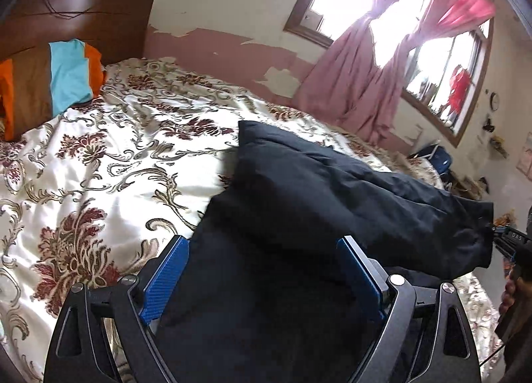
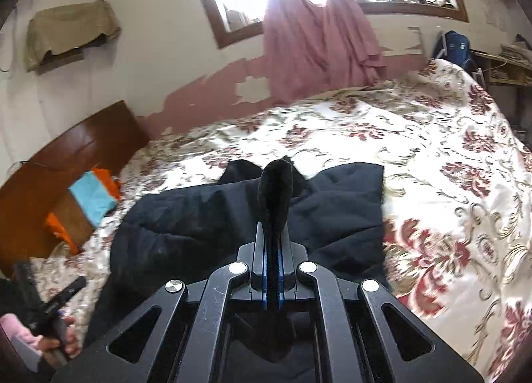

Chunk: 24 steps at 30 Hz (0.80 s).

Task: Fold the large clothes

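A large black garment (image 1: pixel 316 190) lies crumpled on the floral bedspread (image 1: pixel 99 150). My left gripper (image 1: pixel 264 270) stands open over its near part. The wide-apart blue pads (image 1: pixel 169 280) do not press on the cloth that shows between them. At the right edge of the left wrist view, my right gripper (image 1: pixel 495 233) pinches a corner of the garment and holds it raised off the bed. In the right wrist view, my right gripper (image 2: pixel 272 233) is shut on a fold of the black garment (image 2: pixel 186 216), which bulges up past the fingertips. My left gripper (image 2: pixel 66 290) shows at lower left in a person's hand.
A wooden headboard (image 1: pixel 76 14) stands at the bed's far left, with an orange and light-blue cloth (image 1: pixel 69 73) draped by it. Pink curtains (image 1: pixel 382 83) hang at the windows behind the bed. A blue backpack (image 2: pixel 455 47) and a shelf (image 2: pixel 505 67) stand past the far corner of the bed.
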Motion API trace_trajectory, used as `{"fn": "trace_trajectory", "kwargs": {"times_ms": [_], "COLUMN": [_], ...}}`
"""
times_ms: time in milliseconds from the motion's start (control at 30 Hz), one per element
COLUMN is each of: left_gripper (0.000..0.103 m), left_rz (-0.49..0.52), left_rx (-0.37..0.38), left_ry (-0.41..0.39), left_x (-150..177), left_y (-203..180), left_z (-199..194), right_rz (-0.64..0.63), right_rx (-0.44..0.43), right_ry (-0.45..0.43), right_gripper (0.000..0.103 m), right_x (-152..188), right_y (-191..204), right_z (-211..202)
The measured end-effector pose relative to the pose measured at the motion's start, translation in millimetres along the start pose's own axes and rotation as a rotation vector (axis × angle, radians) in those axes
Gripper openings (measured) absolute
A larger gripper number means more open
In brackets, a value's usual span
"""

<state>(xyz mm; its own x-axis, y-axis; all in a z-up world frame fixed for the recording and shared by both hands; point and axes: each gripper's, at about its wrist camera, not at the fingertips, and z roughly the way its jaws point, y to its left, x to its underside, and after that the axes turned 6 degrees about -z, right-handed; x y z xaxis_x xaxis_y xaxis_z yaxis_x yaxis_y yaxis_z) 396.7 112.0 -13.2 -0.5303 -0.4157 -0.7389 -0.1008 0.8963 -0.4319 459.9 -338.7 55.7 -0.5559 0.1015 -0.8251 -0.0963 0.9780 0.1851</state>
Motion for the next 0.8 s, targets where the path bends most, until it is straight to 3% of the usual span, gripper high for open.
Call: {"fn": "trace_trajectory", "kwargs": {"times_ms": [167,333,433,500,567,700,800], "left_gripper": [0.09,0.09,0.09,0.09,0.09,0.09,0.09], "left_rz": [-0.006,0.015,0.067,0.135,0.197,0.249,0.273], "left_rx": [-0.033,-0.047,-0.039,-0.028,0.001,0.034,0.015], "left_ry": [0.017,0.022,0.007,0.002,0.016,0.084,0.121], "left_x": [-0.7,-2.7,-9.7,-16.0,-20.1,-26.0,-23.7], "left_y": [2.1,-4.0,-19.5,-39.1,-58.6,-86.8,-98.5], "left_z": [18.7,35.3,42.1,49.7,57.8,83.0,100.3], "right_rz": [0.031,0.046,0.02,-0.012,-0.061,-0.222,-0.292], "right_rx": [0.076,0.097,0.13,0.164,0.199,0.255,0.192], "right_ry": [0.029,0.132,0.131,0.128,0.103,-0.003,-0.013], "right_gripper": [0.004,0.005,0.016,0.029,0.059,0.06,0.06], "right_x": [7.6,35.0,41.2,38.5,35.0,27.3,23.7], "right_y": [-33.5,-46.8,-42.4,-37.1,-27.5,0.4,16.0], "right_z": [30.3,75.8,83.3,83.0,77.0,56.1,55.1]}}
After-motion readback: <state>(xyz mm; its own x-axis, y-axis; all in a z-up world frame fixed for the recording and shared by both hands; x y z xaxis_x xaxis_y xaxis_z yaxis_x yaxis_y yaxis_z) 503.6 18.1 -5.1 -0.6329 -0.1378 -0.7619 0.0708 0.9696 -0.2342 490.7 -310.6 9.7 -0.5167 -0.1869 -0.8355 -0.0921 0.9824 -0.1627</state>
